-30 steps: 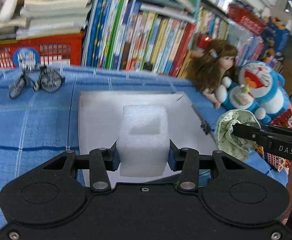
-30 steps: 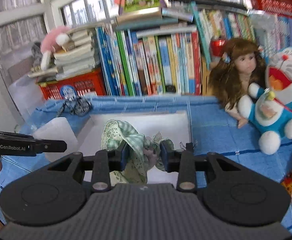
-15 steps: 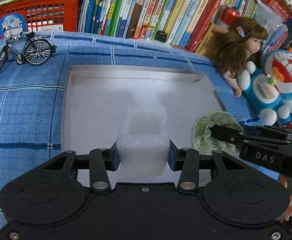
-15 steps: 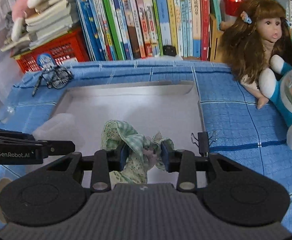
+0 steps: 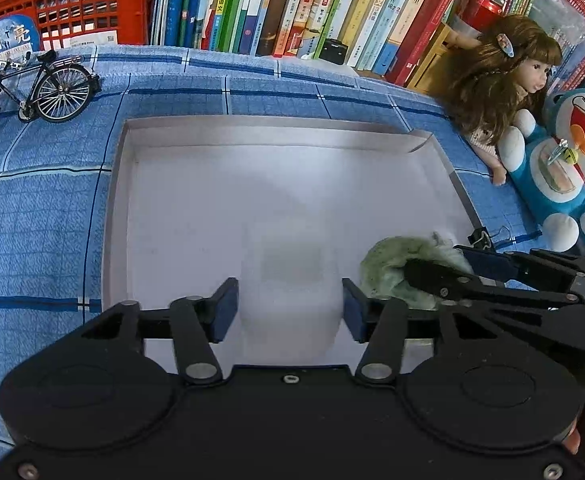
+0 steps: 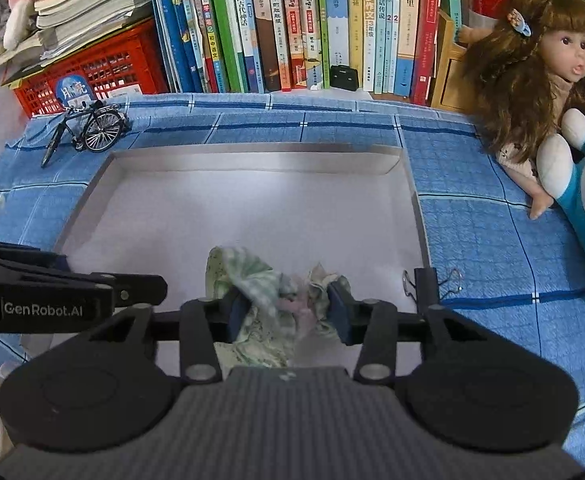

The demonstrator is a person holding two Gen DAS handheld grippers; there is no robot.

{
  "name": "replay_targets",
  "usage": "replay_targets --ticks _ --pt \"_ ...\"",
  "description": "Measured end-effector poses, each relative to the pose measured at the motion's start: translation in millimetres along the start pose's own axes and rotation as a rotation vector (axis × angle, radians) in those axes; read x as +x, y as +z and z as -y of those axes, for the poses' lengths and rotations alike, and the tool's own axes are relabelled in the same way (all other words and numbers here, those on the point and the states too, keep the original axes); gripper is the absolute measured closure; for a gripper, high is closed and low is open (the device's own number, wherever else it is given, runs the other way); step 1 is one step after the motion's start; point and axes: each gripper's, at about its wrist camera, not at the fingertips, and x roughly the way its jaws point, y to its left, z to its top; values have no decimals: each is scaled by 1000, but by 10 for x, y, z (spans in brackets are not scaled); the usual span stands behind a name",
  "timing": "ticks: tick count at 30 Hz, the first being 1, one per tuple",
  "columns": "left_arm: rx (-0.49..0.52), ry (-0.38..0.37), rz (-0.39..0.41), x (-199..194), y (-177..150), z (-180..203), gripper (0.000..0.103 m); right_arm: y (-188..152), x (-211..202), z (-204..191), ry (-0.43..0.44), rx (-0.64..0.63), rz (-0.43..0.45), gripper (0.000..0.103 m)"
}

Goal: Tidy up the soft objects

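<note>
Here, a blue plaid cloth [image 5: 44, 216] covers the table, w/ a row of upright books [image 6: 292, 24] at 12 o'clock behind it. A shallow white tray [image 5: 120, 200] lies mid-cloth, grey rim all round.

At 2 o'clock sits a brown-haired doll [image 6: 540, 80], and a blue-and-white Doraemon plush [image 5: 564, 168] leans vs. its side. A red plastic crate [image 6: 104, 64] stands at 10 o'clock under a stack of books; a small model bicycle [image 5: 40, 88] is parked on the cloth just in front of it.

The white foam block [image 5: 290, 300], hollow on top, rests on the tray floor at the near edge, approx. 6 o'clock in the left wrist view. The left gripper [image 5: 290, 306] straddles it: jaws have just been opening, pads now spread w/ a gap each side of the foam, so no pinch.

The green checked fabric bundle [image 6: 268, 300] sits at 6 o'clock in the right wrist view, also on the tray's near part, just right of the foam. The right gripper [image 6: 288, 308] has it between the pads; jaws have just been opening, cloth looks slack vs. the pads, contact can't be ruled out.

A black binder clip [image 6: 426, 284] is clamped on the tray's right rim, at 3 o'clock from the bundle.
</note>
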Motion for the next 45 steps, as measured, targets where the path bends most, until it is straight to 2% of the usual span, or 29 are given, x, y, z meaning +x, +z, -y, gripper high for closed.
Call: replay_targets --ticks 4,5,19,31,45 --pt "-1 11 15 -74 13 -13 27 24 -39 12 9 6 2 37" --pt "-1 12 21 -103 17 -15 26 29 -55 21 10 6 3 35" --pt "56 16 144 -679 -169 99 19 -52 -554 44 46 -13 102 24" --pt "124 3 245 -1127 -559 248 17 -326 -1015 22 78 -60 198 19" --pt "168 -42 330 -1503 -1045 327 16 -638 -1399 -22 116 -78 290 17"
